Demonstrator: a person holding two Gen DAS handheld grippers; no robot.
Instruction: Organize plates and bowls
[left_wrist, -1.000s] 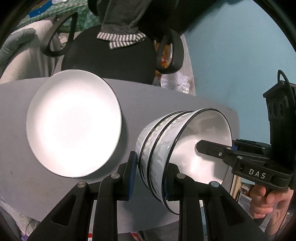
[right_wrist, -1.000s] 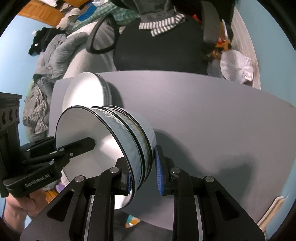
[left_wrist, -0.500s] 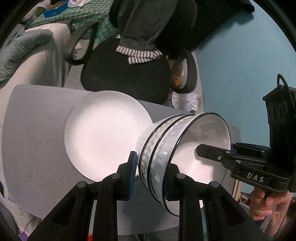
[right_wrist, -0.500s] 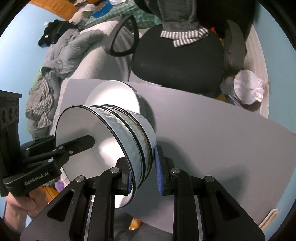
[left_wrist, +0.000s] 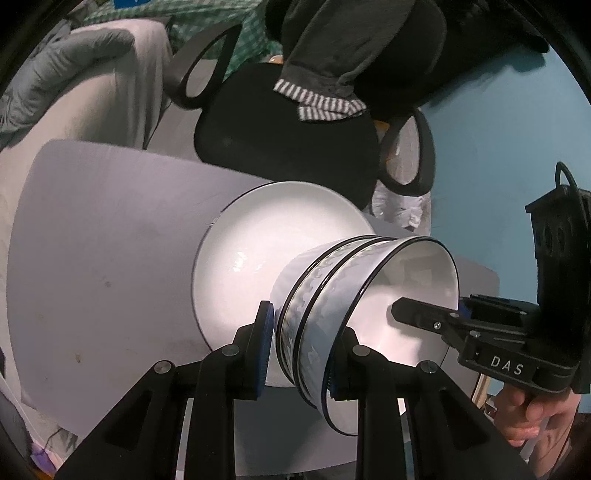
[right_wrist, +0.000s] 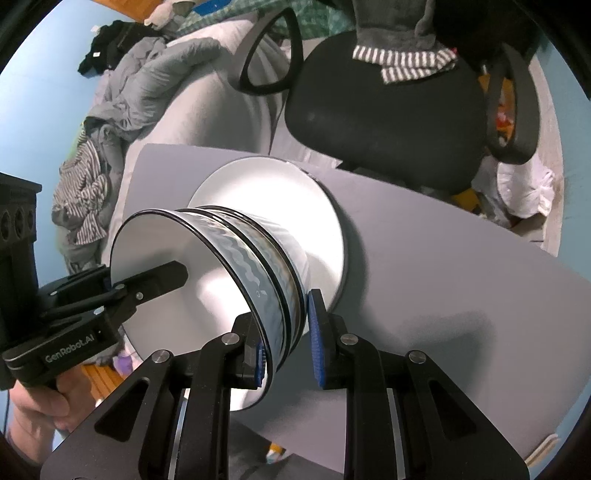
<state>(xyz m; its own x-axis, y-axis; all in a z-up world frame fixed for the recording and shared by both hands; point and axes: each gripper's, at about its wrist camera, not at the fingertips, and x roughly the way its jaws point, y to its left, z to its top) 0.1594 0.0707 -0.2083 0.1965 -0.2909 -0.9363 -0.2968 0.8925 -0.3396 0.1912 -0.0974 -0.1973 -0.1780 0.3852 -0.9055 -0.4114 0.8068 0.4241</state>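
1. the left gripper is clamped on the near left wall of a stack of 3 nested bowls: 1 blue pad presses the outside of the stack, the other sits inside the rim.
2. the right gripper is clamped on the opposite wall of the same stack, 1 blue pad inside the rim and 1 against the outer wall.
3. the bowls are white inside, with black rims and a pale blue wavy band around the outside.
4. the stack hangs over a white plate with a thin dark rim; whether its base touches the plate cannot be told.
5. the plate lies on a grey table, toward the far edge.
6. in the left wrist view the right gripper reaches in from the right, 1 black finger inside the top bowl, and the right hand grips its handle.
7. in the right wrist view the left gripper enters from the left the same way, with the left hand below it.
8. beyond the far edge of the table stands a black office chair with a grey garment with a striped hem draped on it.
9. far left, a heap of grey bedding lies on a bed.
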